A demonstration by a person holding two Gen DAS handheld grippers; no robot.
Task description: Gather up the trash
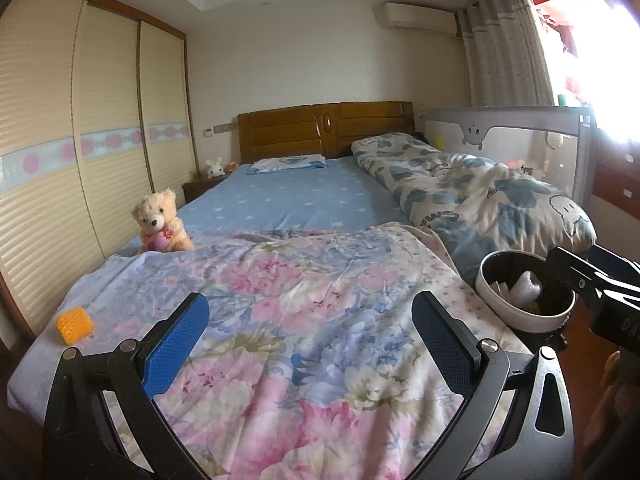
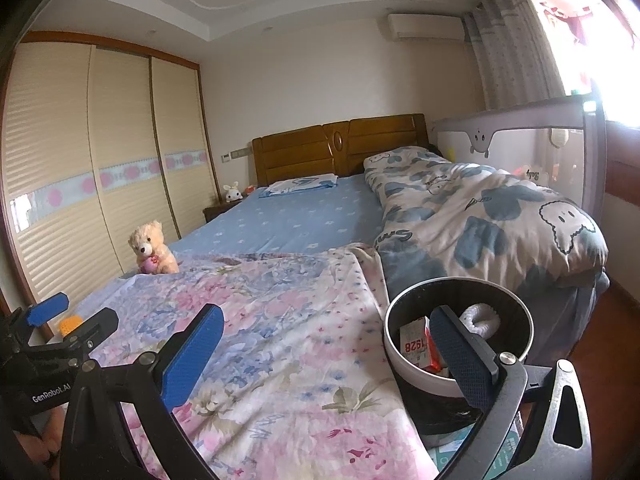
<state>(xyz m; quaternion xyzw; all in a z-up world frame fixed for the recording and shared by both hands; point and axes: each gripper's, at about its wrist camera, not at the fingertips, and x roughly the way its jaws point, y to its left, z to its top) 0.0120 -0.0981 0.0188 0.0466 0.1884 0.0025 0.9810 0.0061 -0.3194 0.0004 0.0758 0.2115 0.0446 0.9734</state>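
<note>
A round white bin with a black liner (image 2: 404,364) stands at the foot of the bed on the right; inside lie a red-and-white carton (image 2: 414,346) and a crumpled white wad (image 2: 482,318). The same bin (image 1: 520,314) shows at the right of the left wrist view. A yellow ribbed roller-like item (image 1: 75,325) lies on the floral quilt near the left bed edge, also visible as a yellow item (image 2: 70,324). My left gripper (image 1: 310,342) is open over the quilt, empty. My right gripper (image 2: 326,354) is open, its right finger over the bin's rim.
A floral quilt (image 1: 300,300) covers the bed's foot, a blue sheet (image 1: 280,200) the rest. A teddy bear (image 1: 160,222) sits at the left edge, a rolled patterned duvet (image 1: 480,188) on the right. Sliding wardrobe doors (image 1: 80,140) run along the left; a mesh bed rail (image 1: 520,140) stands right.
</note>
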